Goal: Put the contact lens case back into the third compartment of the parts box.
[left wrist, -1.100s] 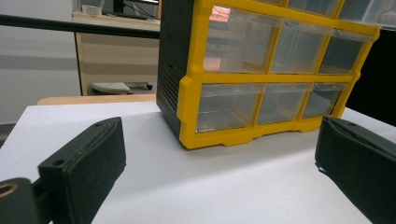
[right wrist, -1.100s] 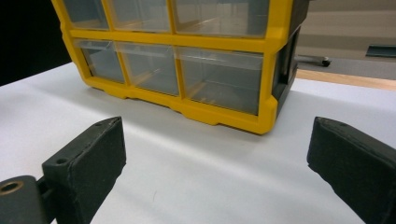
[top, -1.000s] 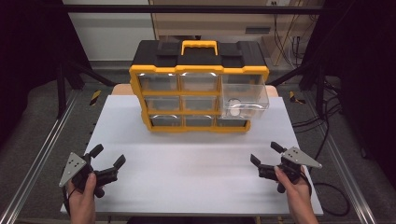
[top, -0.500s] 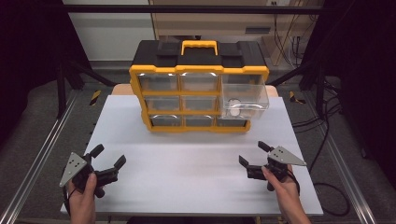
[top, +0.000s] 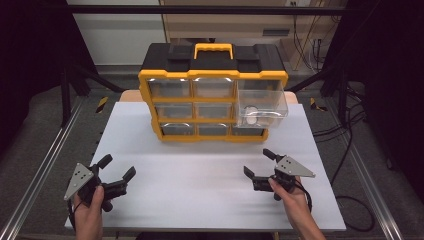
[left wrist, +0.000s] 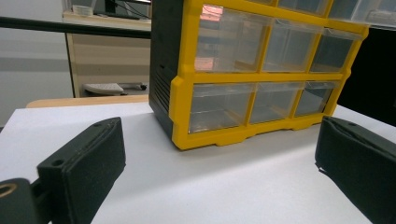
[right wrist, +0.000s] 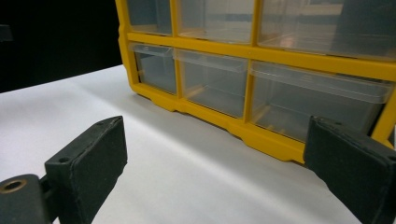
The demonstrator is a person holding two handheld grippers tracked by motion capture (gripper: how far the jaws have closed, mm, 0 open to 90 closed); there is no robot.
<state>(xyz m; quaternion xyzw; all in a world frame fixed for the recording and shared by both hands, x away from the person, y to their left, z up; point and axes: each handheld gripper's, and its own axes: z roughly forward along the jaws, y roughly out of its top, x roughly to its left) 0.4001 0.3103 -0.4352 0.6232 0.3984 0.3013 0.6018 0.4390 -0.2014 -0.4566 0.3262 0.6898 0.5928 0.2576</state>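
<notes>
From the high view I see no writing I can read on the organizer [top: 212, 95]: a boxy yellow-and-black plastic cabinet with a yellow handle, clear drawers in three rows, standing at the far middle of the smooth white table [top: 200, 170]. Its upper right drawer [top: 261, 106] is pulled out, with something small and pale inside. My left gripper [top: 119, 166] sits at the near left, jaws spread, holding nothing; my right gripper [top: 259, 162] is near the organizer's right front, also spread and empty.

In the left gripper view, matte black padded jaws stand wide apart, framing the organizer's glossy yellow corner [left wrist: 184, 112].

In the right gripper view, the jaws gape towards the bottom row of clear drawers [right wrist: 261, 88], close by.
</notes>
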